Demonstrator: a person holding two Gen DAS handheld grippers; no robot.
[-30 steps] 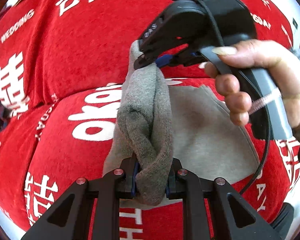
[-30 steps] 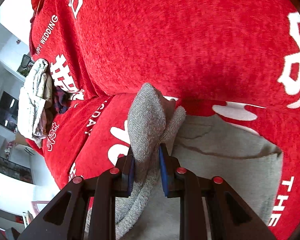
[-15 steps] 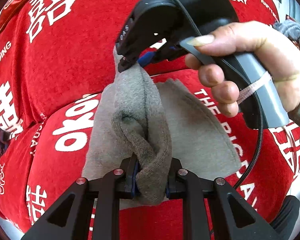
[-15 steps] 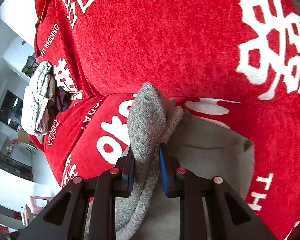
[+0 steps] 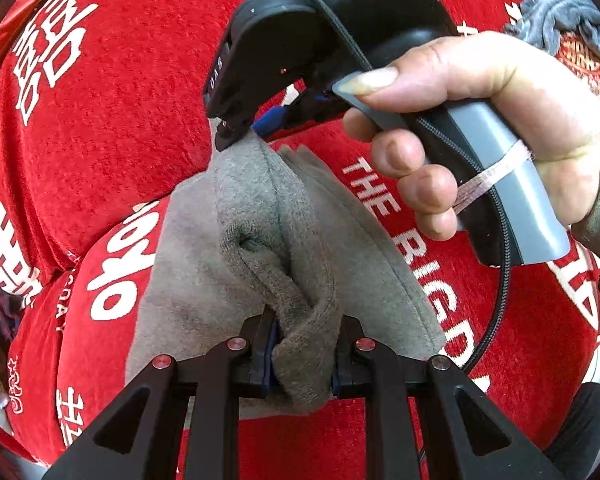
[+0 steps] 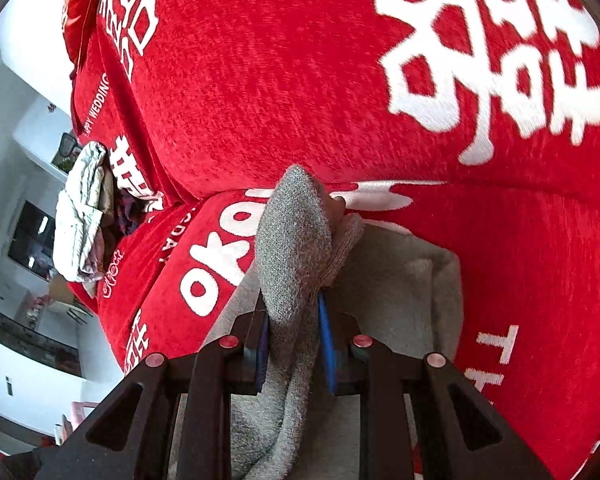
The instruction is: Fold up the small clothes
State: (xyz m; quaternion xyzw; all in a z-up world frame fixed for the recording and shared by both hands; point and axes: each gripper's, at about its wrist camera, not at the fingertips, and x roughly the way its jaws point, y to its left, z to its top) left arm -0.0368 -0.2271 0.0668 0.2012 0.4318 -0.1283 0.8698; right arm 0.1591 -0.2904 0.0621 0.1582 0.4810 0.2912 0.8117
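Observation:
A grey knitted garment [image 5: 256, 216] hangs bunched between both grippers above a red sofa. My left gripper [image 5: 302, 354] is shut on its near thick edge. In the left wrist view my right gripper [image 5: 240, 128], held by a person's hand [image 5: 480, 120], pinches the garment's far end. In the right wrist view my right gripper [image 6: 292, 336] is shut on the grey garment [image 6: 296, 240], whose tip pokes up past the pads. The lower part of the garment lies spread on the seat cushion [image 6: 532, 264].
The red sofa cover [image 5: 112, 92] with white lettering fills both views; its back cushion [image 6: 280, 72] rises right behind the garment. A pile of pale and dark clothes [image 6: 84, 216] lies at the seat's far left. A grey-blue cloth [image 5: 556, 20] sits at the top right.
Both grippers have carried the pinched garment sideways across the sofa and slightly down. The right gripper and hand now loom closer in the left wrist view. Both grips are unchanged.

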